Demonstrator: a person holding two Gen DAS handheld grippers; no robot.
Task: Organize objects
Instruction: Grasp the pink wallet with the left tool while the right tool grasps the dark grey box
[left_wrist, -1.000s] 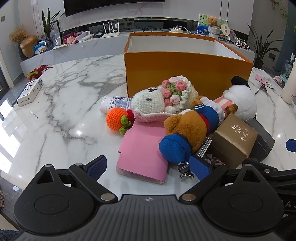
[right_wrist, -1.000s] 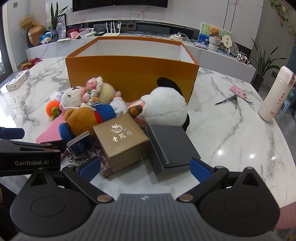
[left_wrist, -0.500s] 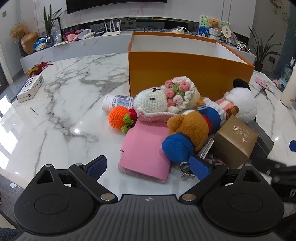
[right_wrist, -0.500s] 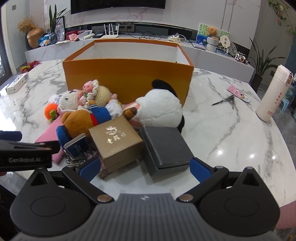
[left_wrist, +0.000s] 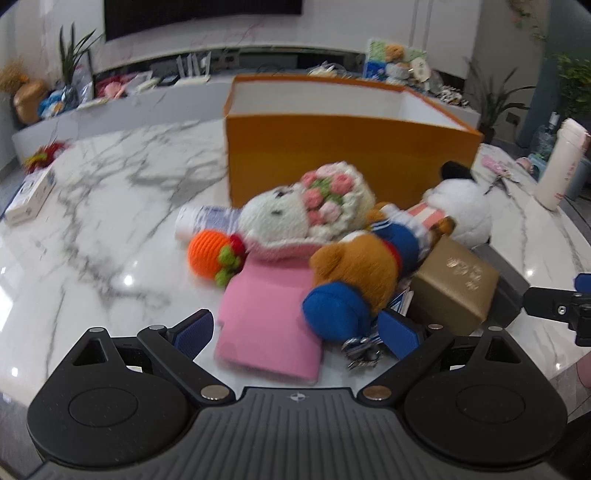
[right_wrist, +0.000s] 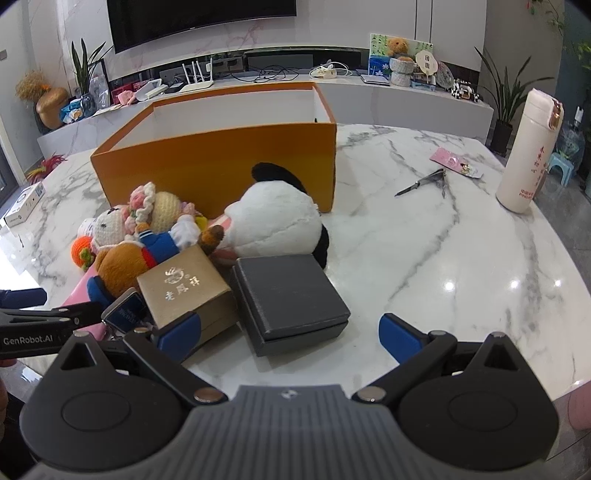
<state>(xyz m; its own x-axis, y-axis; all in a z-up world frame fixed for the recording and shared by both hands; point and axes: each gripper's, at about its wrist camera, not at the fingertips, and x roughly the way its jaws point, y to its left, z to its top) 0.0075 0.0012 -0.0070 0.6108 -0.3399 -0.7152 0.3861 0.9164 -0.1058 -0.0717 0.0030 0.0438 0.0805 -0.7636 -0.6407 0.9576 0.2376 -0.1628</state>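
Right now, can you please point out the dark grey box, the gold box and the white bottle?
dark grey box (right_wrist: 290, 291): right wrist view, on its lid.
gold box (right_wrist: 183, 285): right wrist view, on its printed top.
white bottle (right_wrist: 528, 151): right wrist view, on its body.
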